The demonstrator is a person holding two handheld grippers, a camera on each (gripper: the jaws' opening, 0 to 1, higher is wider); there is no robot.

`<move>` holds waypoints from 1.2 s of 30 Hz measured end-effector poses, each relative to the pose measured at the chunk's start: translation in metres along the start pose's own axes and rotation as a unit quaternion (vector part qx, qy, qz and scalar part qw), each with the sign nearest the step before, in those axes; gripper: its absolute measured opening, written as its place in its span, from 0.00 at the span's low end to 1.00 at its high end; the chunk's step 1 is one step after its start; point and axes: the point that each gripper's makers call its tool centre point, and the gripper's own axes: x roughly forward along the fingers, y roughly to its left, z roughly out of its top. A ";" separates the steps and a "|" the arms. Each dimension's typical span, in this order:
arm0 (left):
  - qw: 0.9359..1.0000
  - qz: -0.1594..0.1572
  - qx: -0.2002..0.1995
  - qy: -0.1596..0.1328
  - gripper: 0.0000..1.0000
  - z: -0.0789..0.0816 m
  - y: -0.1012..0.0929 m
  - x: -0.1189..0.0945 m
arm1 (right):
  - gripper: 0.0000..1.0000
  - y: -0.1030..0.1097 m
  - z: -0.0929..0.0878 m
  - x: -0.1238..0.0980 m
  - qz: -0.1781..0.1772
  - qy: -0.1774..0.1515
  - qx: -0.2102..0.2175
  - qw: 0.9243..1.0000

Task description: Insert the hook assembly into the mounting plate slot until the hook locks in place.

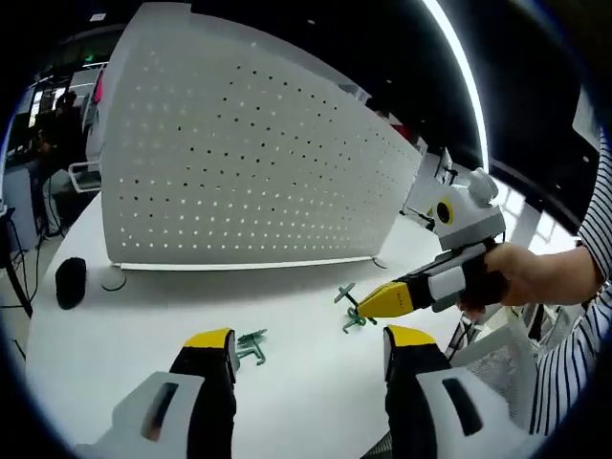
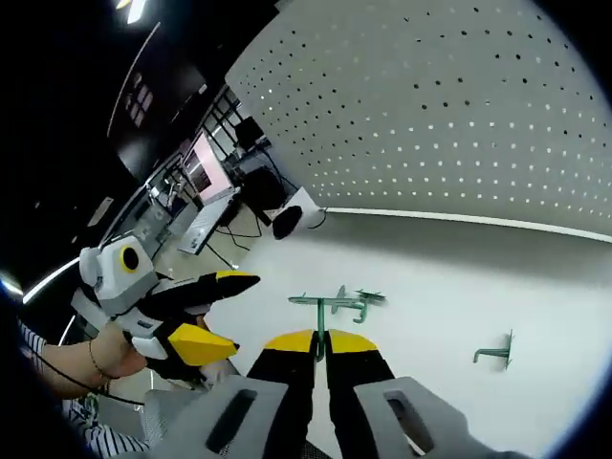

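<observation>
Gripping the stem of a green hook [image 2: 330,304] on the white desk [image 2: 449,277], the right claw [image 2: 320,342] is closed; the left claw [image 1: 311,340] gapes wide near another hook [image 1: 251,345], before the pegboard [image 1: 239,163].

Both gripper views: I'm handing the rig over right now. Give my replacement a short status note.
Right gripper: shut on a green hook, low over the white table.
Left gripper: open, holding nothing, hovering by a second green hook lying on the table.
White pegboard stands upright at the back of the table; no hook is in it.
Done: one hook gripped.
Left: bring it to the pegboard, insert it until it locks. A black object sits left of the board.
</observation>
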 end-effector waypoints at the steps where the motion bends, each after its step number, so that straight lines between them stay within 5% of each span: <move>1: 1.000 0.000 0.001 0.000 0.59 0.000 0.000 0.001 | 0.01 0.002 0.000 0.000 0.003 -0.002 0.003 1.000; 14: 0.999 -0.040 0.023 -0.016 0.43 0.014 -0.016 0.005 | 0.01 0.028 0.000 -0.004 0.077 0.007 0.086 0.993; 25: 0.998 -0.063 0.020 -0.017 0.36 0.012 -0.024 0.009 | 0.01 0.043 -0.008 -0.006 0.111 0.023 0.084 0.990; 36: 0.994 -0.099 0.035 -0.023 0.17 0.015 -0.037 0.007 | 0.01 0.053 -0.010 -0.008 0.150 0.023 0.124 0.981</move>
